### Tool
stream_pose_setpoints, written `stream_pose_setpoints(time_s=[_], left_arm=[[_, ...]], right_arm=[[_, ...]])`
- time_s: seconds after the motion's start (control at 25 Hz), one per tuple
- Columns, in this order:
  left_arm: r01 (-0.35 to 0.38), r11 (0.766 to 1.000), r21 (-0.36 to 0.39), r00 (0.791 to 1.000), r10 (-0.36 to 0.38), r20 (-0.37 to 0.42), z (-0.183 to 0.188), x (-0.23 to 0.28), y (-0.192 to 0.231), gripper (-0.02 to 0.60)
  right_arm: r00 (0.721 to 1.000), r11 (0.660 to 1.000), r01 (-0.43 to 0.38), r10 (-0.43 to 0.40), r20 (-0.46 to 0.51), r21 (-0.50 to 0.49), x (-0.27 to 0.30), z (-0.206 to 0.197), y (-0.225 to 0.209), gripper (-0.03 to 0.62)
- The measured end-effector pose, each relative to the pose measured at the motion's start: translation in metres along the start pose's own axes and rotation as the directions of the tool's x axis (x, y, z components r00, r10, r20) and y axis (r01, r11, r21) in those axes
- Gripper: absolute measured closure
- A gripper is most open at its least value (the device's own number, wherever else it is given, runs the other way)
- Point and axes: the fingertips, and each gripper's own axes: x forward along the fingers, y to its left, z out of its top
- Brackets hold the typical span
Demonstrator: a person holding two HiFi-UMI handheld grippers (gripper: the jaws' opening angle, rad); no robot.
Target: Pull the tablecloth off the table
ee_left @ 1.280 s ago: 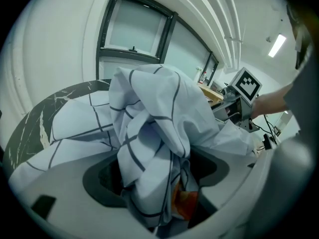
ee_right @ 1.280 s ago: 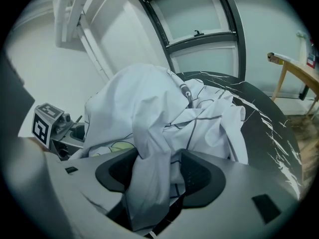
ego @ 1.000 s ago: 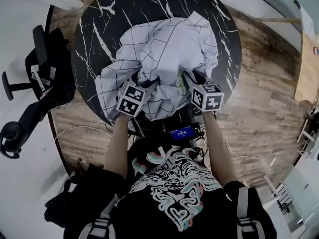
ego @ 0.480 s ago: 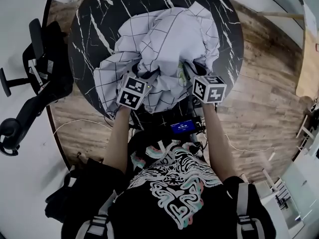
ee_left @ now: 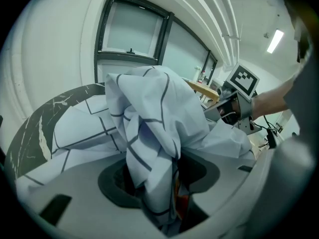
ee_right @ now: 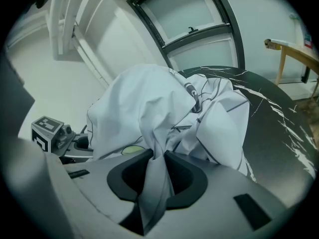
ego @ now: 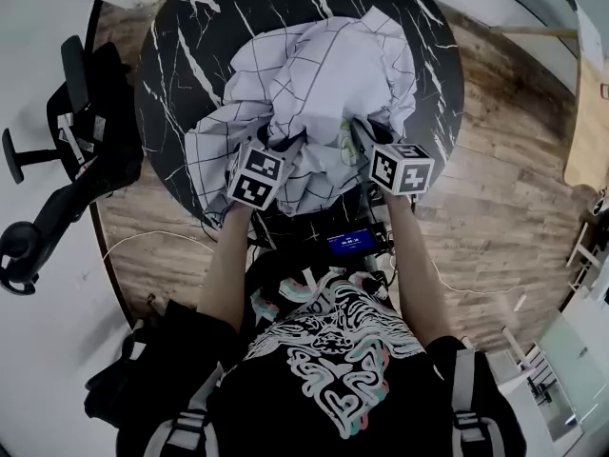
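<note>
The white tablecloth point(ego: 314, 84) with thin dark grid lines lies crumpled in a heap on the round black marble table point(ego: 190, 27). Both grippers are at the heap's near edge. My left gripper point(ego: 284, 147) has a thick fold of the cloth point(ee_left: 149, 113) between its jaws, which are closing on it. My right gripper point(ego: 355, 133) pinches a narrower fold point(ee_right: 149, 103), and its jaws are closing too. The left gripper view point(ee_left: 160, 183) and the right gripper view point(ee_right: 152, 178) show cloth filling each gap. The heap hides the fingertips in the head view.
A black office chair point(ego: 57, 160) stands left of the table on the wooden floor point(ego: 514, 160). A small device with a blue screen point(ego: 349, 243) and cables sit at the person's waist. A light wooden table point(ego: 585, 112) is at the far right.
Both grippers have pushed slightly forward into the heap's near edge, and their jaws have drawn together on folds of cloth. The heap has shifted only a little.
</note>
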Motion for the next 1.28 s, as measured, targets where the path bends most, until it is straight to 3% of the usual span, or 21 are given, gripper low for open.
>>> stream_pose_setpoints(time_s=[0.32,0.96,1.28], left_arm=[[-0.003,1.0,0.021,1.0,0.003,0.023,0.009,-0.005,-0.007,0.393],[0.018,0.998,0.063,0.997,-0.023,0.077,0.021,-0.021,-0.031,0.408],[0.013,0.997,0.073,0.993,-0.021,0.114,0.03,-0.031,-0.042,0.413]], right_arm=[[0.999,0.999,-0.036,0.036,0.007,0.025,-0.005,0.003,0.006,0.526],[0.989,0.986,-0.139,0.132,0.073,0.095,-0.025,-0.004,0.028,0.536],[0.98,0.983,-0.174,0.166,0.113,0.062,-0.037,0.002,0.039,0.536]])
